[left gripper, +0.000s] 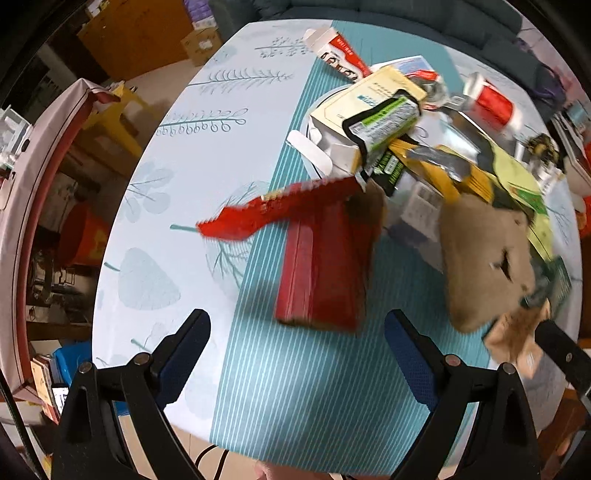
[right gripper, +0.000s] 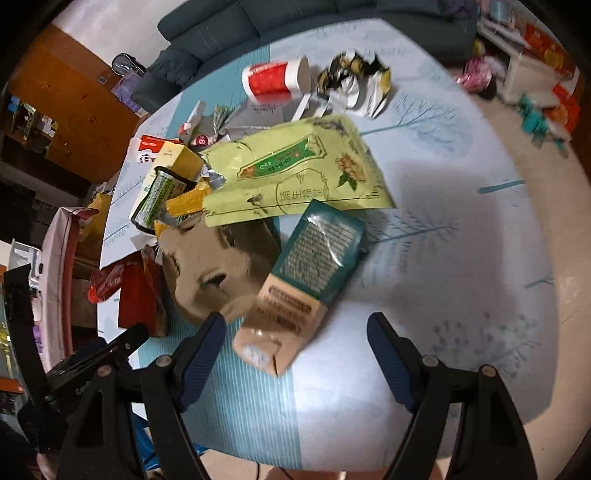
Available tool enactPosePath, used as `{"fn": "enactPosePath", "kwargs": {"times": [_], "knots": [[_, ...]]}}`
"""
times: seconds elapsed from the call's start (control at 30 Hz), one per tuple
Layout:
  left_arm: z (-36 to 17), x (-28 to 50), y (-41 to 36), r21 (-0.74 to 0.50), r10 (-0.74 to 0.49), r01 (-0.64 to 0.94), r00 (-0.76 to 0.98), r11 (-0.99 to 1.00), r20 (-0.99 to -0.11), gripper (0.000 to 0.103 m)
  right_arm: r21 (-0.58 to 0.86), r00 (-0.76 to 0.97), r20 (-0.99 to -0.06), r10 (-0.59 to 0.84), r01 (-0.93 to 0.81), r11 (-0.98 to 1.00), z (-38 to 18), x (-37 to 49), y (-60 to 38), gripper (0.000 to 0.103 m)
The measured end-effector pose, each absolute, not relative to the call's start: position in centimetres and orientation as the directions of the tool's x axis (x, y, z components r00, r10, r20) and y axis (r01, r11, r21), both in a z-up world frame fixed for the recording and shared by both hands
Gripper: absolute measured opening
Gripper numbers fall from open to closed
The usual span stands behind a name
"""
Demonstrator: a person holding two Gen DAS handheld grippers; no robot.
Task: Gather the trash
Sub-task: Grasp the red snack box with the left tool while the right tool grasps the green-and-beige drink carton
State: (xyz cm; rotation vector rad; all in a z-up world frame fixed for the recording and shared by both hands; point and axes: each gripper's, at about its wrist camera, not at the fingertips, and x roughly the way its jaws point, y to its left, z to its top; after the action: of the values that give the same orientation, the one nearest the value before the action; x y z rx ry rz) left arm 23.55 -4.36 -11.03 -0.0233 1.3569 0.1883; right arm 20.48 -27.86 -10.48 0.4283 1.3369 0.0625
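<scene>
A heap of trash lies on the round table (left gripper: 159, 221). In the left wrist view a red carton (left gripper: 321, 266) with a red torn wrapper (left gripper: 258, 214) lies just ahead of my left gripper (left gripper: 297, 347), which is open and empty. Right of it sits a brown cardboard piece (left gripper: 480, 258). In the right wrist view my right gripper (right gripper: 295, 339) is open, and a tan and teal box (right gripper: 295, 291) reaches in between its fingers. Behind it lie the brown cardboard (right gripper: 221, 266), a pale green bag (right gripper: 295, 173) and a red paper cup (right gripper: 277, 81).
Further packets, a yellow-green box (left gripper: 369, 110) and a crumpled foil wrapper (right gripper: 351, 81) crowd the table's middle. The left gripper's arm (right gripper: 92, 354) shows at the right wrist view's lower left. A dark sofa (right gripper: 221, 29) stands beyond the table, with shelves and boxes (left gripper: 147, 33) around.
</scene>
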Motion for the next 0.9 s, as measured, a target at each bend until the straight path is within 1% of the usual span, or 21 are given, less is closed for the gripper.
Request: {"fn": "enactPosePath", "kwargs": {"times": [0.27, 0.33, 0.37, 0.43, 0.47, 0.5, 0.53, 0.57, 0.6, 0.73, 0.77, 0.9], "knots": [[-13.6, 26.1, -4.8, 0.109, 0.130, -0.152, 0.131, 0.982, -0.983, 0.094, 0.370, 0.164, -0.926, 0.339, 0.227, 0.901, -13.3, 22.1, -28.5, 0.079], [-14.2, 26.4, -4.8, 0.123, 0.142, -0.151, 0.117, 0.981, -0.983, 0.094, 0.393, 0.161, -0.918, 0.363, 0.232, 0.890, -13.5, 22.0, -28.9, 0.077], [-14.5, 26.5, -4.7, 0.129, 0.147, -0.154, 0.113, 0.980, -0.983, 0.093, 0.406, 0.160, -0.912, 0.377, 0.231, 0.884, -13.6, 22.0, -29.0, 0.075], [-14.8, 26.8, -4.6, 0.126, 0.144, -0.155, 0.108, 0.980, -0.984, 0.083, 0.432, 0.159, -0.901, 0.404, 0.226, 0.873, -13.7, 22.0, -29.2, 0.068], [-15.0, 26.9, -4.6, 0.116, 0.133, -0.154, 0.104, 0.981, -0.986, 0.080, 0.450, 0.159, -0.892, 0.423, 0.222, 0.865, -13.8, 22.1, -29.2, 0.063], [-14.9, 27.0, -4.5, 0.107, 0.126, -0.159, 0.110, 0.981, -0.986, 0.074, 0.462, 0.158, -0.886, 0.436, 0.219, 0.859, -13.8, 22.3, -29.2, 0.060], [-14.9, 27.2, -4.4, 0.095, 0.113, -0.160, 0.113, 0.983, -0.987, 0.071, 0.465, 0.155, -0.884, 0.440, 0.221, 0.857, -13.8, 22.3, -29.2, 0.060], [-14.7, 27.4, -4.4, 0.077, 0.096, -0.159, 0.112, 0.984, -0.989, 0.062, 0.466, 0.155, -0.884, 0.441, 0.224, 0.856, -13.8, 22.4, -29.1, 0.059], [-14.6, 27.5, -4.4, 0.060, 0.079, -0.159, 0.112, 0.985, -0.991, 0.056, 0.472, 0.157, -0.881, 0.446, 0.228, 0.852, -13.8, 22.4, -29.2, 0.057], [-13.8, 27.2, -5.1, 0.075, 0.095, -0.146, 0.134, 0.986, -0.986, 0.049, 0.509, 0.162, -0.860, 0.483, 0.230, 0.829, -13.7, 22.1, -29.4, 0.048], [-13.6, 26.9, -5.3, 0.066, 0.085, -0.141, 0.139, 0.988, -0.987, 0.047, 0.523, 0.169, -0.852, 0.496, 0.222, 0.823, -13.5, 21.9, -29.5, 0.041], [-13.2, 25.7, -5.5, 0.033, 0.050, -0.125, 0.137, 0.992, -0.989, 0.044, 0.518, 0.190, -0.853, 0.487, 0.183, 0.836, -12.8, 21.3, -29.3, 0.041]]}}
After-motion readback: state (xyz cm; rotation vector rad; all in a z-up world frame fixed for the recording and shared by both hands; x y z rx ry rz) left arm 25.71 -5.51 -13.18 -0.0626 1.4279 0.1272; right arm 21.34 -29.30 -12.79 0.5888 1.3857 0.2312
